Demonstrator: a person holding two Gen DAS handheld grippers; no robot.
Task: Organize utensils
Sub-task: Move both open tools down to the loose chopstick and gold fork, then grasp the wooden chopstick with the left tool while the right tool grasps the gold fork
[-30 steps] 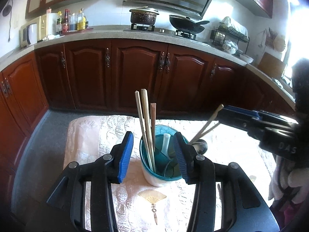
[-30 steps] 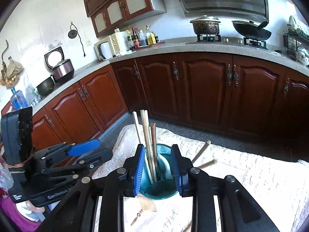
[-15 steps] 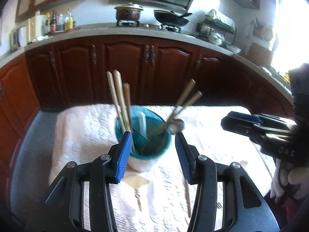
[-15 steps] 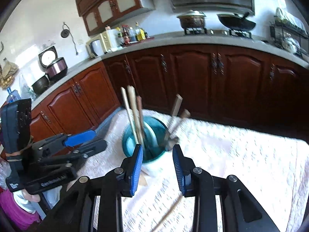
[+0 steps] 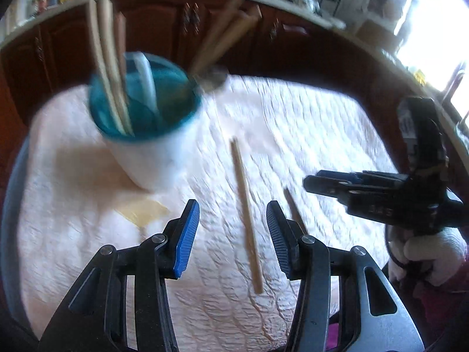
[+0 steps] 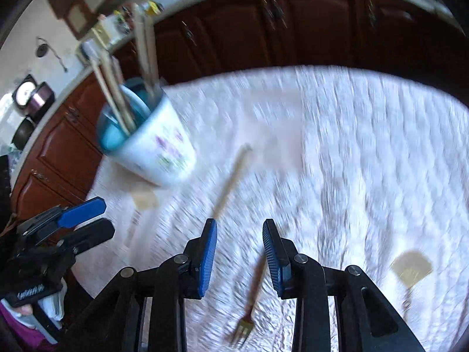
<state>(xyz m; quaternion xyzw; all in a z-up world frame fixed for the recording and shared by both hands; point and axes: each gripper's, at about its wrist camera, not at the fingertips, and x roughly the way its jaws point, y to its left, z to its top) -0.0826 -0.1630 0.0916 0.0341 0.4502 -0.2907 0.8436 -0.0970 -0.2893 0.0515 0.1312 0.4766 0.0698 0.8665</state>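
A white cup with a teal inside [image 5: 146,123] stands on the table's far left and holds several wooden chopsticks, a white spoon and a ladle; it also shows in the right wrist view [image 6: 152,149]. A wooden chopstick [image 5: 245,214] lies on the cloth between the fingers of my open, empty left gripper [image 5: 233,234]. A dark-handled fork [image 6: 252,302] lies under my open, empty right gripper [image 6: 239,255]; the chopstick [image 6: 231,180] lies just beyond it. The right gripper [image 5: 346,189] sits to the right in the left wrist view.
The table wears a white quilted cloth [image 5: 307,111] with tan fan motifs [image 6: 411,268]. Dark red kitchen cabinets [image 6: 293,26] run behind the table. The left gripper [image 6: 73,223] shows at the left edge of the right wrist view.
Both grippers have pulled back from the cup and tilted down toward the cloth. The loose chopstick and fork have come into view. The frames now are blurred by motion.
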